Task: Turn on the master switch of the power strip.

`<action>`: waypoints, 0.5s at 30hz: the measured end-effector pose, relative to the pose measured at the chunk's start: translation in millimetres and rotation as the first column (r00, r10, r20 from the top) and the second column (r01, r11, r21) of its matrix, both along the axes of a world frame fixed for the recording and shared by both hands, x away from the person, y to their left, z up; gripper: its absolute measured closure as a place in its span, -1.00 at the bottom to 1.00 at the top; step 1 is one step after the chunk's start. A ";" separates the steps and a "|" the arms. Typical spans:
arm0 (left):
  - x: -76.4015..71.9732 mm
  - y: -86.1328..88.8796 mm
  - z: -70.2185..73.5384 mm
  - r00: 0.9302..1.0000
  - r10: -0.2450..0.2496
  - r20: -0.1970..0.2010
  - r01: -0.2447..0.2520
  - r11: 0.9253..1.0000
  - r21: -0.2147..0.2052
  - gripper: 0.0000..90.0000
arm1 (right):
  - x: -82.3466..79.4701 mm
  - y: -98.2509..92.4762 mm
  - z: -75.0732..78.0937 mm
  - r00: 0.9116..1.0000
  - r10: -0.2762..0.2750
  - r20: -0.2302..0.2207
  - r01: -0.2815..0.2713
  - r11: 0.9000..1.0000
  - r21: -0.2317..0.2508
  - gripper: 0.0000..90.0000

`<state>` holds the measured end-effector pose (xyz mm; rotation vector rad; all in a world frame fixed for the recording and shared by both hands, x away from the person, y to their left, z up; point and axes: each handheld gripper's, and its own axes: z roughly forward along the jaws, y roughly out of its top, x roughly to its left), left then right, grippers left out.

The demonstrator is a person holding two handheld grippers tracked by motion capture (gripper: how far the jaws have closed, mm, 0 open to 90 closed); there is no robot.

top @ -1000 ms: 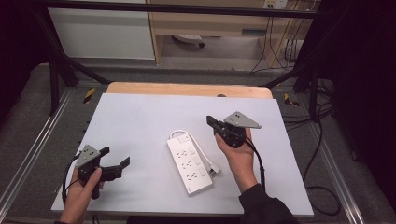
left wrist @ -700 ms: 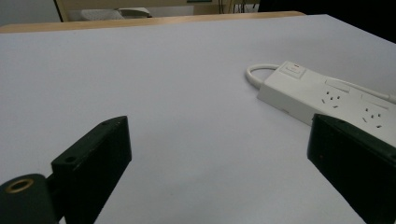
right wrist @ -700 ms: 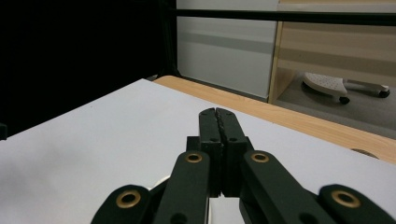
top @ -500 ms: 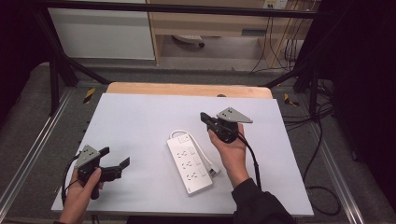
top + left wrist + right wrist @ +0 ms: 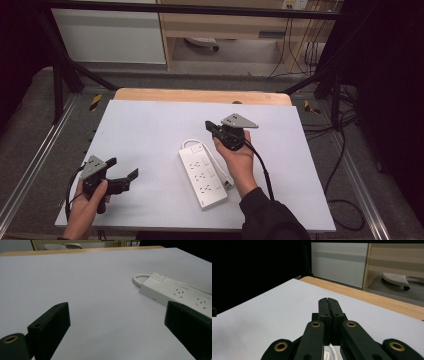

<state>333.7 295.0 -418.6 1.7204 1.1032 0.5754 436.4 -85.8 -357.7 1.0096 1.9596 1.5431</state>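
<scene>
A white power strip [image 5: 202,175] lies flat near the middle of the white table top [image 5: 150,125], its cord looping at the far end. In the left gripper view the power strip [image 5: 175,293] sits ahead and to the right. My right gripper [image 5: 209,125] hovers just above and beyond the strip's switch end, jaws pressed together with nothing between them. In its own view the right gripper [image 5: 328,300] points across bare table, a bit of white cord [image 5: 332,349] below it. My left gripper [image 5: 122,167] rests at the front left, jaws wide apart and empty; its own view shows the left gripper [image 5: 117,307] over bare table.
A wooden strip [image 5: 200,95] edges the table's far side. Beyond it stand a white cabinet [image 5: 110,35] and a wooden desk [image 5: 230,25] with a chair base [image 5: 395,278] under it. Metal rails [image 5: 40,155] run along both sides, and cables [image 5: 345,165] trail on the floor at right.
My right gripper has drifted left and slightly lower, now over the strip's far end. The left gripper has stayed put.
</scene>
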 end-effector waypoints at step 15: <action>0.4 1.5 -0.4 1.000 0.003 -0.006 -0.003 1.000 0.006 -0.86 | 5.1 17.9 -15.0 0.998 0.032 -0.046 -0.035 0.998 -0.059 1.00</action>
